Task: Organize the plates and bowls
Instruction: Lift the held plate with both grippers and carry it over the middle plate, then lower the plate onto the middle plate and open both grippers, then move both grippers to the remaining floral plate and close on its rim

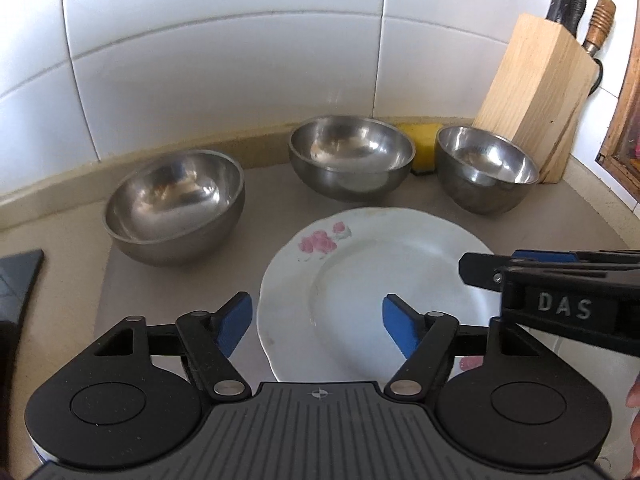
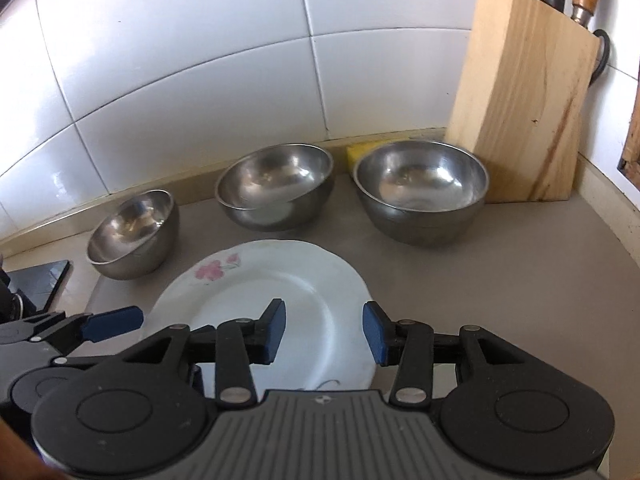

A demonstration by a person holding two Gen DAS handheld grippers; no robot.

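Progress: judged barely begun; nothing is stacked, three bowls stand apart and the plate lies alone; nesting and placing remain.
Countertop [image 2: 520, 272]: grey; carries everything.
Knife block [image 2: 516, 100]: back right corner, against the tiles.
Plate [image 1: 372, 280]: near the front edge, flat, face up; round, so no long axis; pink flower toward the back left.
Left bowl [image 1: 176, 204]: tilted, mouth leaning frontward.
Middle bowl [image 1: 352, 156]: by the back edge, tilted.
Right bowl [image 2: 422, 188]: upright, beside the block.
Left gripper [image 1: 316, 326]: fingers spread, holding nothing, over the plate's left rim.
Right gripper [image 2: 325, 334]: fingers parted, empty, above the plate's right rim.
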